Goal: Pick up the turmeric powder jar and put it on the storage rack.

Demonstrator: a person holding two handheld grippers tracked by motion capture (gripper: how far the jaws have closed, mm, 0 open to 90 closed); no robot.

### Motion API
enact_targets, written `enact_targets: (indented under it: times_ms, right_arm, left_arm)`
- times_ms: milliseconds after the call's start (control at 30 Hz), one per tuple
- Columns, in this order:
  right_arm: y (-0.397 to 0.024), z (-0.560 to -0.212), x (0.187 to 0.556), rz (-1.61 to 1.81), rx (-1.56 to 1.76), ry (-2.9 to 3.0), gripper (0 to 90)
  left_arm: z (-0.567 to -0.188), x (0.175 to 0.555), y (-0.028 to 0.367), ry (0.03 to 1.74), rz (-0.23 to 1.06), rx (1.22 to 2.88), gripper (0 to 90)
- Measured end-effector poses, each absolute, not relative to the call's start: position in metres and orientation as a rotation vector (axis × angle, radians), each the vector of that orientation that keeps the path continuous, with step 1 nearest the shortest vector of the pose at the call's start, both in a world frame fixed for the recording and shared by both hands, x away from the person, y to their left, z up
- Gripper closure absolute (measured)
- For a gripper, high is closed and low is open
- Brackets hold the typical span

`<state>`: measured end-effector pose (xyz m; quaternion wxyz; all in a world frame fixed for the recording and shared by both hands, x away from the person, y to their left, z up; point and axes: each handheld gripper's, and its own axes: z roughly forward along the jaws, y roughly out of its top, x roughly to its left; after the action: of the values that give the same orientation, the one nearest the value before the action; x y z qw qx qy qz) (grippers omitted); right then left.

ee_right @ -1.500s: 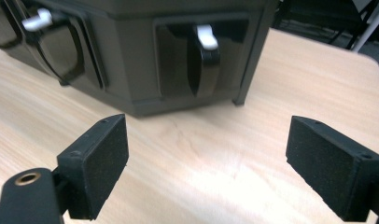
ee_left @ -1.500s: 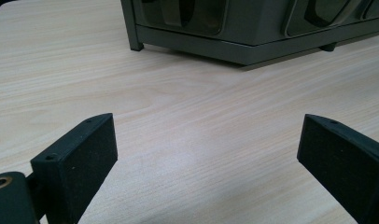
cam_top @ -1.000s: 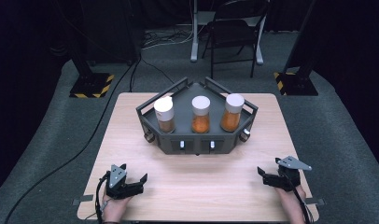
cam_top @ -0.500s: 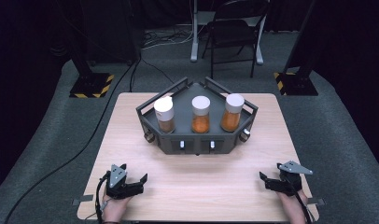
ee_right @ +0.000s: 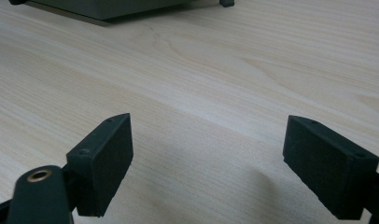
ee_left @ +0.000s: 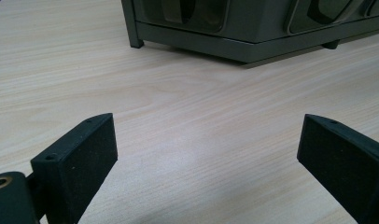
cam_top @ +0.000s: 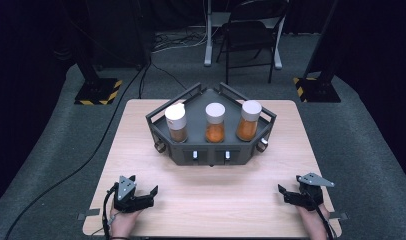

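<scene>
Rack (cam_top: 211, 152) mid-counter (cam_top: 211, 210), long axis crosswise, front facing me; three jars upright inside. My left fingers (ee_left: 80, 158) wide, empty. Right fingers (ee_right: 108, 154) just narrowing (nothing between), resting near edge.

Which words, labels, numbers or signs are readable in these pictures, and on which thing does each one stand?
No text can be read in any view.
Three jars in the grey rack: no label visible on them.
Two small light tabs on the rack's front: too small to read.
Yellow-black striped floor marking: a hazard pattern, no words.
Left gripper and right gripper: plain black pads, no marking.
</scene>
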<state>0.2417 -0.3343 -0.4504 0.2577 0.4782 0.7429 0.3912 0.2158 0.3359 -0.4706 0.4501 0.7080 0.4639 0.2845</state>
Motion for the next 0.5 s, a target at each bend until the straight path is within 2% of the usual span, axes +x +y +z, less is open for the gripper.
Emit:
enact_targets:
  times_ms: [500]
  right_arm:
    - [-0.3351, -0.4506, 0.2394, 1.064, 1.306, 2.005, 15.8]
  left_arm:
    - [-0.4709, 0.2155, 0.335, 1.14, 0.71, 1.754, 4.9]
